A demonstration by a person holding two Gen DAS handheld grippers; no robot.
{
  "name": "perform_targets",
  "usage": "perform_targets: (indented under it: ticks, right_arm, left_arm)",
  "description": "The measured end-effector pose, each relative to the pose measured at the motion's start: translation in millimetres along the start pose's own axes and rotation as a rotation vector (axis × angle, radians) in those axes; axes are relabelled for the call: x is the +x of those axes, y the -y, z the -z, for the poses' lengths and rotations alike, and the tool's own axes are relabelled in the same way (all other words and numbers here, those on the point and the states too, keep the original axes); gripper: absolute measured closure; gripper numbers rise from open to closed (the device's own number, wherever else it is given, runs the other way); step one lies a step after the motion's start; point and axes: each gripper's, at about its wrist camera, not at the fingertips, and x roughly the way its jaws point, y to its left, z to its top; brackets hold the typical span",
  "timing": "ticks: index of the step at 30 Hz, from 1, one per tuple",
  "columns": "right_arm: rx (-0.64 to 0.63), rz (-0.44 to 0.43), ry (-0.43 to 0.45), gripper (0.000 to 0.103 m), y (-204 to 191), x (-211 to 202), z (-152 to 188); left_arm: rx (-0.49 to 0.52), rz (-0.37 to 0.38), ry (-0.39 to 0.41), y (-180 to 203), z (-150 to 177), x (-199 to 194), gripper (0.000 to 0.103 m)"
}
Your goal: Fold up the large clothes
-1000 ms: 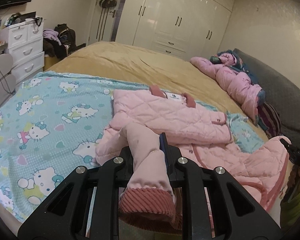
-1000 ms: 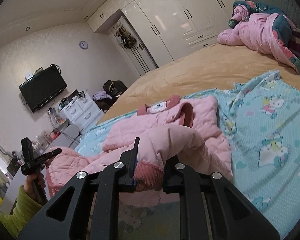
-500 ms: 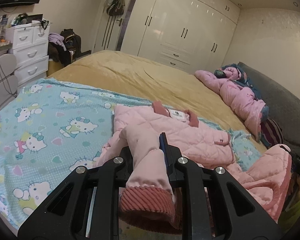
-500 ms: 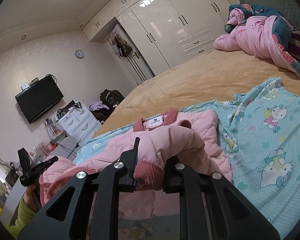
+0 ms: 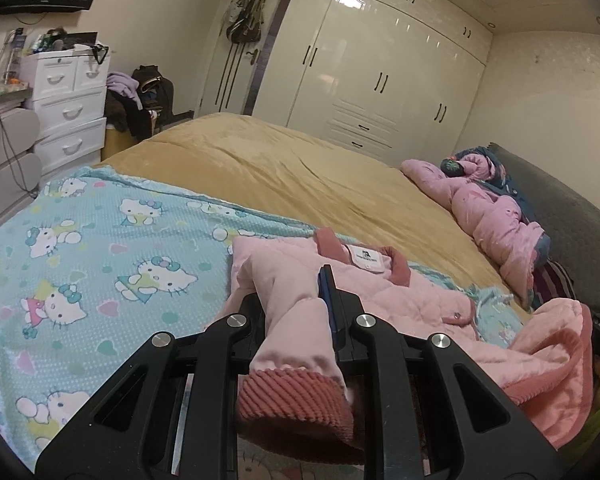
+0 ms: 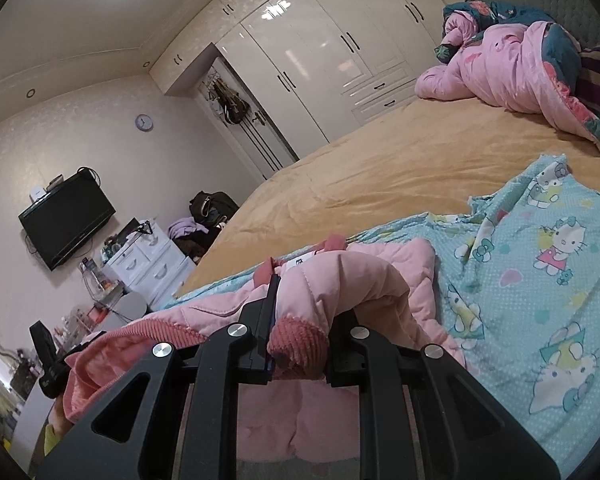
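1. Both sleeves have travelled inward over the pink quilted jacket [image 5: 384,292] since the earlier frames, toward its collar [image 5: 400,270].
2. It lies on the cartoon-print blanket [image 5: 100,248] on the bed [image 5: 300,176]; I judge it soft, puffy and light, best held at the ribbed cuffs.
3. My left gripper [image 5: 296,300] pinches the left sleeve [image 5: 292,320] above its cuff.
4. My right gripper [image 6: 300,320] is clamped on the right sleeve [image 6: 332,280] at its cuff.

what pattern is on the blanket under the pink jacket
Light blue blanket with white dots, cartoon cats and small hearts; clearest in the left wrist view.
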Motion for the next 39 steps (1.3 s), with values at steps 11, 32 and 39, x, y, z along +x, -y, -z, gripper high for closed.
perform_targets:
  ticks: [11, 32, 39]
  right_arm:
    - [0.055, 0.016, -0.009, 0.087, 18.6, 44.1, -23.4]
    - [0.173, 0.056, -0.047, 0.08, 44.5, 104.6, -46.7]
    - [0.292, -0.042, 0.005, 0.026, 52.1, 108.5, -50.6]
  left_arm:
    - [-0.121, -0.014, -0.004, -10.5, -17.8, 43.4, 0.091]
    - [-0.136, -0.059, -0.04, -28.8, -27.6, 115.1, 0.09]
    - [-0.139, -0.033, -0.071, -35.5, -28.5, 129.5, 0.09]
